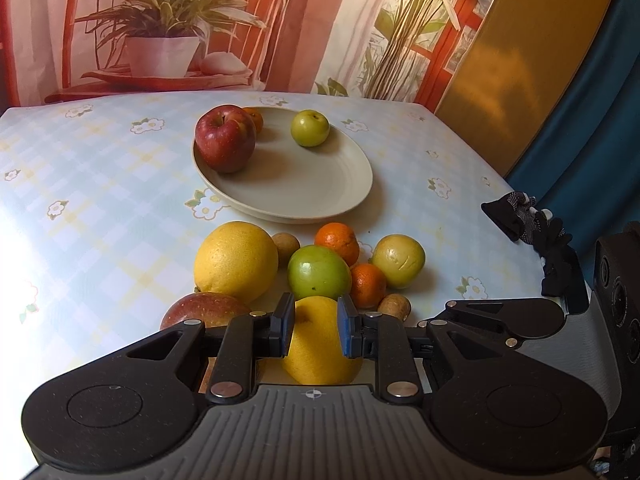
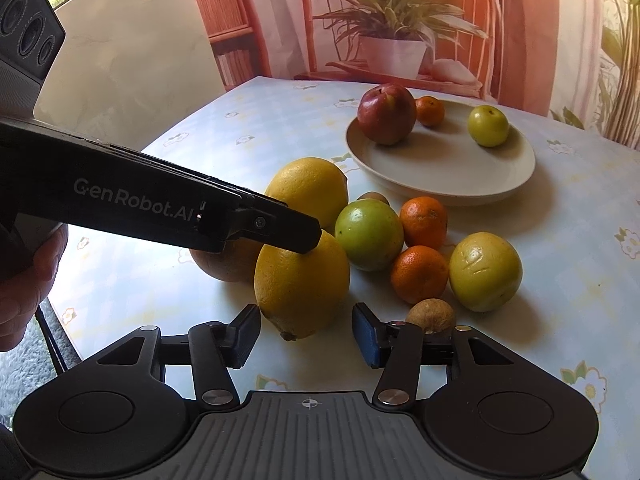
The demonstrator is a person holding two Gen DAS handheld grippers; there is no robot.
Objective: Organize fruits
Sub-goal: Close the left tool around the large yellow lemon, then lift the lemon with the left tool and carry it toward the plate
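Observation:
A yellow lemon (image 1: 320,348) (image 2: 300,280) lies on the table nearest me. My left gripper (image 1: 316,328) is shut on it, a blue pad against each side. In the right wrist view one of the left gripper's fingers (image 2: 296,232) rests on the lemon's top. My right gripper (image 2: 306,338) stands open around the lemon's near tip, with neither pad touching it. A beige plate (image 1: 304,196) (image 2: 440,168) beyond holds a red apple (image 1: 225,138), a small orange (image 2: 430,111) and a green fruit (image 1: 310,128).
Loose fruit crowds behind the lemon: a big yellow citrus (image 1: 236,260), a green apple (image 1: 320,272), two tangerines (image 1: 338,240) (image 1: 368,284), a yellow-green fruit (image 1: 398,260), a brown nut-like fruit (image 2: 430,316) and a reddish apple (image 1: 204,310). The table edge (image 1: 516,216) lies to the right.

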